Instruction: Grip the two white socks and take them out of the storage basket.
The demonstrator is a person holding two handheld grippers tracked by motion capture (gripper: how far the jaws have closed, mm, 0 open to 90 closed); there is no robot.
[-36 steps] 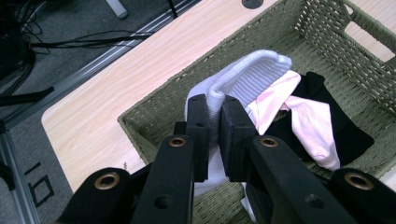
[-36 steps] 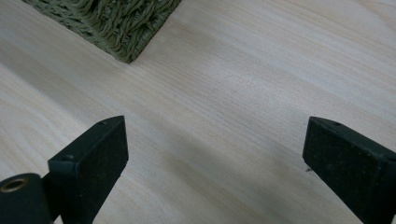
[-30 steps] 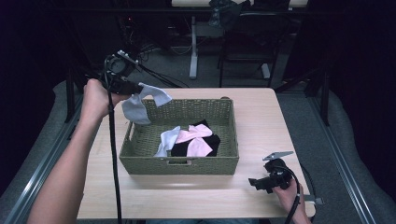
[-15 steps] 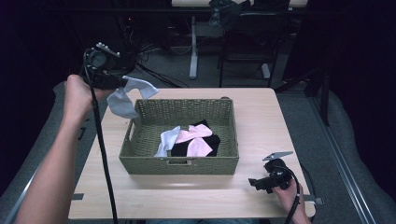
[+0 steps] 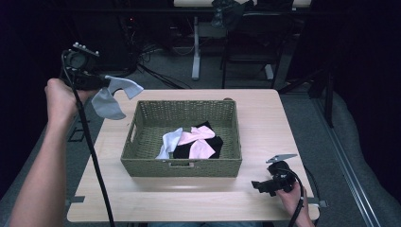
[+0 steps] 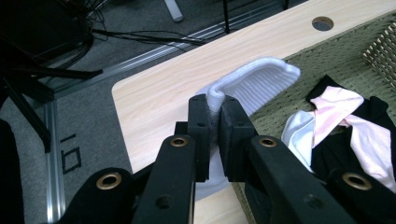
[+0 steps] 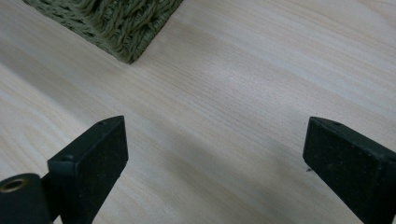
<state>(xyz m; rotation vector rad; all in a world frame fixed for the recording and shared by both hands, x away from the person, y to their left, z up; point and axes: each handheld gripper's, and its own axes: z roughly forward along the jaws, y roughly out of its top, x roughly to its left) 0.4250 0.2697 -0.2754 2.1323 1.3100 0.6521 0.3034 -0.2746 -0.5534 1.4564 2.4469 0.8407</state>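
A pale grey-white sock (image 5: 113, 95) hangs in the air beyond the table's far left corner, pinched in my left gripper (image 5: 98, 84). In the left gripper view the sock (image 6: 254, 86) folds over the shut jaws of the left gripper (image 6: 214, 135). A green woven basket (image 5: 142, 161) stands mid-table and holds a white sock (image 5: 169, 142), a pink sock (image 5: 198, 139) and a black sock (image 5: 218, 142). My right gripper (image 5: 259, 185) rests low on the table near the front right edge, open, with bare wood between its pads (image 7: 100, 144).
The light wooden table (image 5: 265, 123) has free surface to the right of the basket and along the front. A basket corner (image 7: 126, 28) lies ahead of the right gripper. Beyond the table are chair legs, cables (image 5: 156, 71) and a dark floor.
My left hand has carried the sock up and leftward, away from the basket's left rim and out past the table's edge. The right gripper has stayed put.
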